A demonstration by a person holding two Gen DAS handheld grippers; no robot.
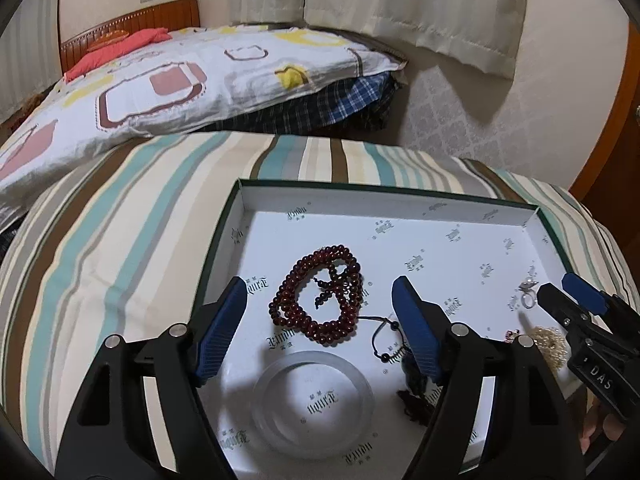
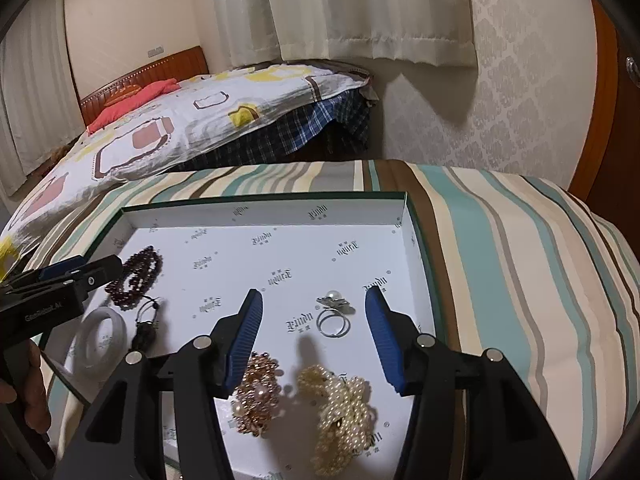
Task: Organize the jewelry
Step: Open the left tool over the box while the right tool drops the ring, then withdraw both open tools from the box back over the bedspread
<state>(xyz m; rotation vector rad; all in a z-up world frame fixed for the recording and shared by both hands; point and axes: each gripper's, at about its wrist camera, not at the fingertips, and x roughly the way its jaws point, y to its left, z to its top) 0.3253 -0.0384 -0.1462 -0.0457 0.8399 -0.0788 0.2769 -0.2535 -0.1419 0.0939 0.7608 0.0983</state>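
On the bed: your tray [image 1: 532, 216] sits on the striped cover [image 1: 120, 240], with all the jewelry inside it.
Tray: it is white inside, with a dark green rim and small printed words.
Red beads [image 1: 320, 296]: they lie in a coil at the left part of the tray floor.
Clear bangle [image 1: 312, 400]: it lies flat, just in front of the red beads and apart from them.
Black cord [image 1: 384, 336]: it lies just right of the red beads, with dark beads on it.
Pearl ring [image 2: 334, 314]: it rests on the tray floor at the right part, away from the walls.
Gold beads [image 2: 256, 396]: this bunch lies near the front, just left of the pearls.
Pearls [image 2: 344, 412]: this pale pile lies at the front right, almost touching the gold beads.
Your left gripper [image 1: 320, 320]: it hangs over the red beads with its blue pads wide apart. It holds nothing.
Your right gripper [image 2: 316, 336]: it hangs over the ring with its blue pads apart. It holds nothing, and neither pad touches the ring.
Far side: a patterned quilt [image 1: 180, 80] and a red pillow [image 1: 120, 48] lie by the wooden headboard [image 1: 160, 20], under pale curtains [image 1: 400, 0].
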